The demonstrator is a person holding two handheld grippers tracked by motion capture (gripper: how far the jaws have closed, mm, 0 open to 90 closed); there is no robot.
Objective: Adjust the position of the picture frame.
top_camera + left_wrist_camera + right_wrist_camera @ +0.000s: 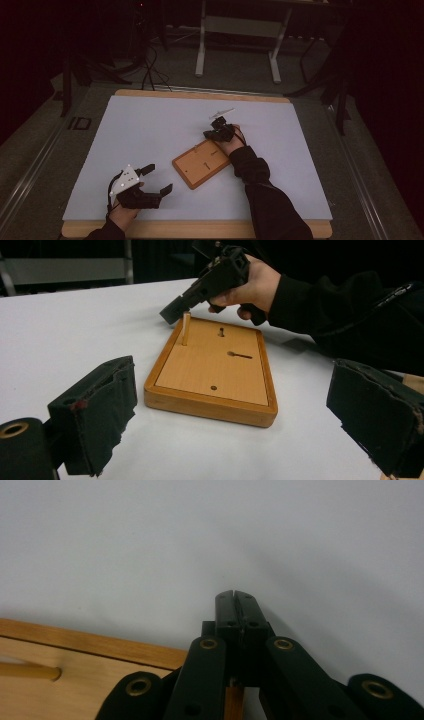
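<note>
At the near left of the bench (150,120), the left claw (159,179) rests low in the person's left hand (122,214), pointing right toward the middle with its grey three-cornered plate on top; its jaws stand wide apart with nothing between them, and in the left gripper view the two padded jaws frame the board from either side without touching it. The wooden board (202,162) lies flat and askew near the middle of the white bench top, just right of that claw and well apart from it; its face shows a slot, a few small holes, and a thin wooden peg (186,328) standing upright at its far corner. The right claw (207,134) comes in over the far end of the board, held in the right hand (257,282) with a dark sleeve (270,200) stretching back to the bench's near edge; it tilts down, its tip just beside the peg, and its jaws are pressed tight together, empty at the tips as the right gripper view shows. Beyond that hand a small pale object (221,112), too small to identify, lies on the bench. Past the far edge stand a white frame's legs (200,55) and loose cables (150,70) on the floor.
</note>
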